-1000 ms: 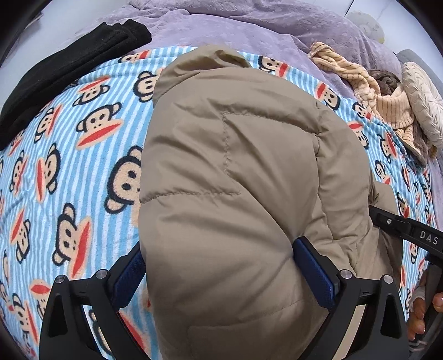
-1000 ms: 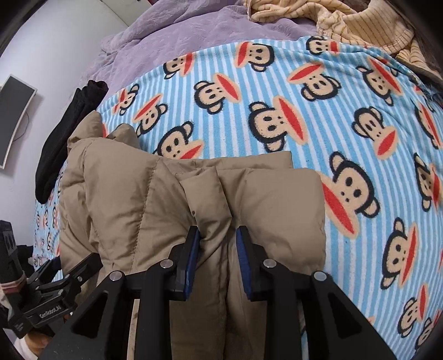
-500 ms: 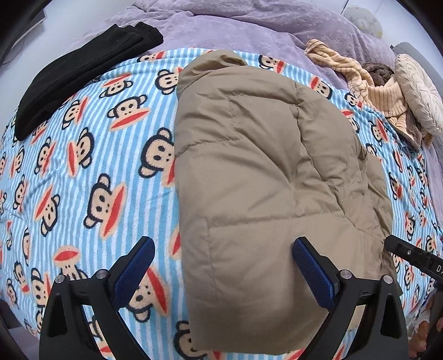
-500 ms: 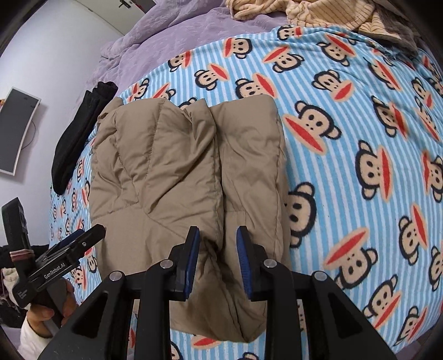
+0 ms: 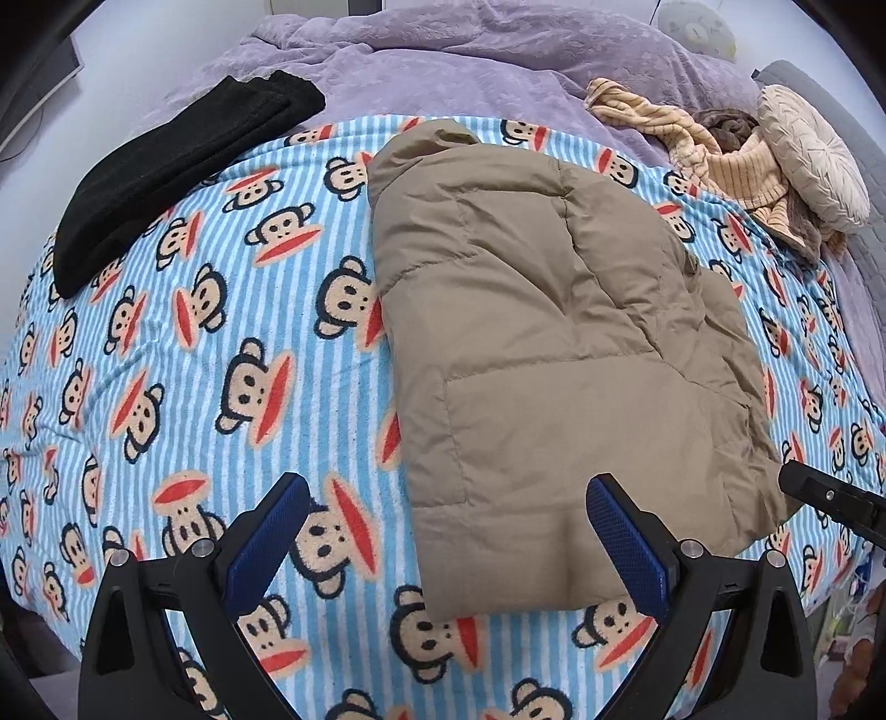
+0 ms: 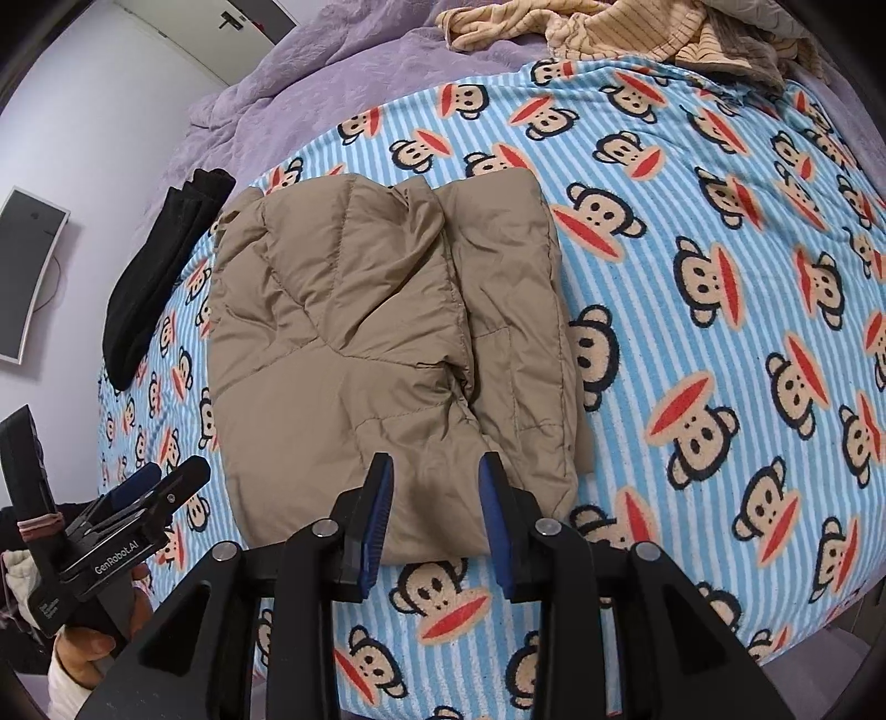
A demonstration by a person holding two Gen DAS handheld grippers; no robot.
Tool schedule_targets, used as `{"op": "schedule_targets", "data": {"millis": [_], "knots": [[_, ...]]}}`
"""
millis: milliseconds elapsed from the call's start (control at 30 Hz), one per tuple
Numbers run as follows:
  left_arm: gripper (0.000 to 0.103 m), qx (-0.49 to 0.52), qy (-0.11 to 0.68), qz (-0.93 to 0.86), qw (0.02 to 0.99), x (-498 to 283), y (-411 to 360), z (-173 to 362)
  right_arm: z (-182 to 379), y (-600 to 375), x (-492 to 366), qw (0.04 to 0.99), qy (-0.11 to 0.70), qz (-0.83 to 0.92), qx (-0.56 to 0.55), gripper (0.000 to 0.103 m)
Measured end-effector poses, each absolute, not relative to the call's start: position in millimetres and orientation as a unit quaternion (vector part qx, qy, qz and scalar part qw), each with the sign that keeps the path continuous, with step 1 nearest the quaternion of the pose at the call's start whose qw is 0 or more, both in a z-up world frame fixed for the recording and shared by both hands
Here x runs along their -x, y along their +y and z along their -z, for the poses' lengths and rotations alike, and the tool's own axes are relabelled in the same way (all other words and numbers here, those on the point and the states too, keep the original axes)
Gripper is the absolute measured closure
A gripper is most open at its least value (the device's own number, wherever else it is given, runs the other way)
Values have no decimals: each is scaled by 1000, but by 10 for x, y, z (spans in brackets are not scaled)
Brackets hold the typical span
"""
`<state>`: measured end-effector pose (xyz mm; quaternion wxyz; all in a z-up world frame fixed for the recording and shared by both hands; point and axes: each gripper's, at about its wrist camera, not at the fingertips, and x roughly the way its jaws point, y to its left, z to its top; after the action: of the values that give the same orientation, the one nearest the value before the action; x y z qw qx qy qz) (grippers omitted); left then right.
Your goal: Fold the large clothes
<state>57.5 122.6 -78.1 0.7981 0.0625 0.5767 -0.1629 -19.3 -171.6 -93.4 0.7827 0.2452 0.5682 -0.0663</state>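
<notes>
Leftmost, black folded garment (image 5: 177,166) near blanket (image 5: 166,332) edge; then left gripper (image 5: 443,531), fingers spread wide, empty, above blanket; tan puffy jacket (image 5: 554,343) folded flat mid-blanket, touching neither gripper; right gripper (image 6: 434,520), fingers parted, nothing between, just over jacket's near edge; far right, striped beige clothes (image 5: 709,160), round cushion (image 5: 814,160)

Bed ahead, blue-striped monkey-print blanket (image 5: 166,343) over purple quilt (image 5: 498,50). Pale wall (image 6: 83,111) far left, curved monitor (image 6: 30,277) mounted there; white door (image 6: 221,33) beyond.
</notes>
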Motion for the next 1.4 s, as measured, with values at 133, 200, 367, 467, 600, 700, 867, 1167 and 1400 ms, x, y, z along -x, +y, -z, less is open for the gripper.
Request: {"op": "schedule_targets", "data": {"millis": [133, 200, 367, 467, 600, 700, 867, 1167, 1400], "knots": [[2, -54, 578, 159, 798, -456, 1277, 682, 845, -1619, 229, 786, 571, 58, -229, 58], [2, -53, 577, 155, 800, -384, 1289, 644, 822, -1585, 244, 786, 573, 51, -225, 58], [1, -62, 574, 132, 806, -170, 1315, 550, 755, -1552, 311, 790, 573, 33, -215, 58], [1, -72, 564, 125, 813, -59, 1311, 470, 709, -1573, 387, 792, 570, 31, -217, 54], [1, -70, 549, 115, 825, 52, 1299, 313, 602, -1610, 477, 799, 562, 28, -211, 51], [1, -66, 532, 109, 837, 114, 1316, 158, 476, -1627, 526, 808, 551, 28, -204, 50], [1, -57, 515, 100, 850, 187, 1351, -51, 239, -1571, 575, 830, 528, 30, -177, 37], [1, -58, 498, 89, 861, 286, 1366, -255, -8, -1543, 656, 854, 497, 71, -141, 16], [1, -56, 494, 85, 863, 301, 1371, -319, -108, -1512, 702, 865, 480, 86, -116, 15]]}}
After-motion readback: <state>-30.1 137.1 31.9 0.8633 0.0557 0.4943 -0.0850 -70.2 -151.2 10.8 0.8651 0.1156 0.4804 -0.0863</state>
